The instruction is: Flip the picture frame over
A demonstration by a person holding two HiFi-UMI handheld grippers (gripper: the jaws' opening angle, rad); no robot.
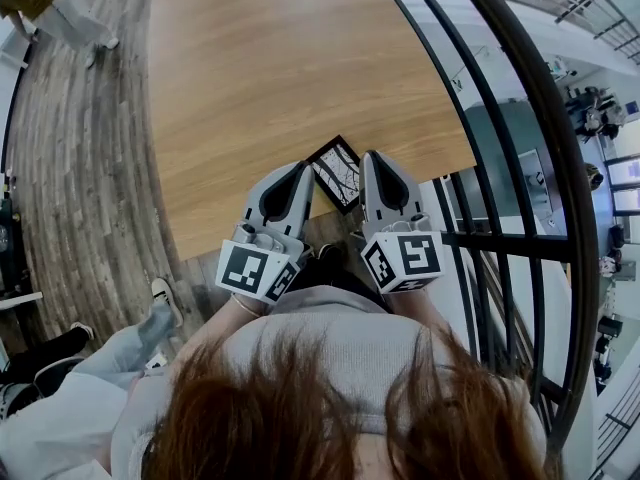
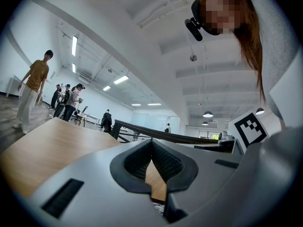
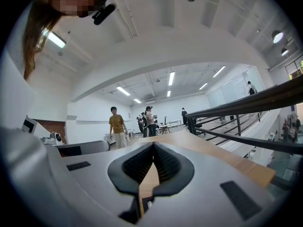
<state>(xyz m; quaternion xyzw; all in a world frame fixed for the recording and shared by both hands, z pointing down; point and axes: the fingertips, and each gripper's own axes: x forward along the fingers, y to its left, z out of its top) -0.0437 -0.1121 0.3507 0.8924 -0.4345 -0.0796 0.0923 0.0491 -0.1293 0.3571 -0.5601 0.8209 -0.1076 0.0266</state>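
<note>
Your left tongs (image 1: pixel 303 171) and right tongs (image 1: pixel 371 158) sat side by side at the near edge of the worktop (image 1: pixel 280 58), both pointing level. Each pair of jaws was closed tip to tip with nothing clamped, and only wood grain showed through the slot behind the tips.

The picture frame (image 1: pixel 336 171) lay flat on the worktop between them, close to the near edge. It was turned corner-on to you, with its dark border and pale branching pattern facing up. Its two side corners ran under the noses of the tongs. They seemed to be just beside it, but from above you could not tell whether either one touched it.

A black railing (image 1: pixel 520 118) curved down your right side, its bars crossing the view next to the right tongs. The plank floor (image 1: pixel 80 168) wrapped round the worktop's left. A seated person's legs (image 1: pixel 90 353) reached in at the lower left, and another person (image 1: pixel 60 8) was cut off at the top corner. In the left gripper view a person in an ochre shirt (image 2: pixel 35 79) stood beyond the worktop's far end. Your own hair and shoulders hid the space nearest your body.
</note>
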